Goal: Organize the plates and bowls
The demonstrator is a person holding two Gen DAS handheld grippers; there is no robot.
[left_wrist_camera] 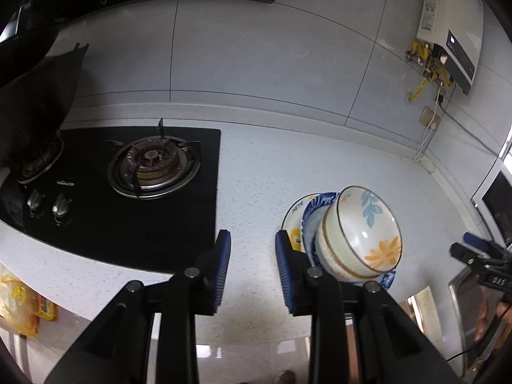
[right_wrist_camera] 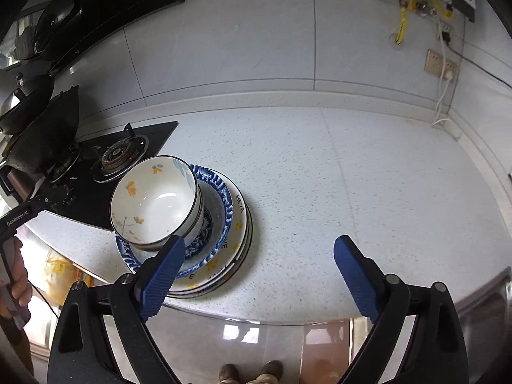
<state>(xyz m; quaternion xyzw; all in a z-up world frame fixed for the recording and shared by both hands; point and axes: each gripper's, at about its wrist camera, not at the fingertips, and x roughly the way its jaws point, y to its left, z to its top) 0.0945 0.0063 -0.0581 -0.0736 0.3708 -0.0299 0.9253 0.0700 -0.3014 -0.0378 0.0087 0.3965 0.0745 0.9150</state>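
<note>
stack: near surface (right_wrist_camera: 320,176) front edge, just right of hob (left_wrist_camera: 128,198) | bowls: 2 nested on top (right_wrist_camera: 156,201) | blue dish: 1 beneath (right_wrist_camera: 220,214) | plates: about 2 at bottom (right_wrist_camera: 240,243), count unsure | left tool (left_wrist_camera: 252,272): jaws apart, empty | right tool (right_wrist_camera: 259,275): jaws wide, empty

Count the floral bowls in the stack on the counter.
2, it seems: floral bowls nested one inside the other atop the blue-patterned dish, over the plates. More may hide inside the nest.
</note>
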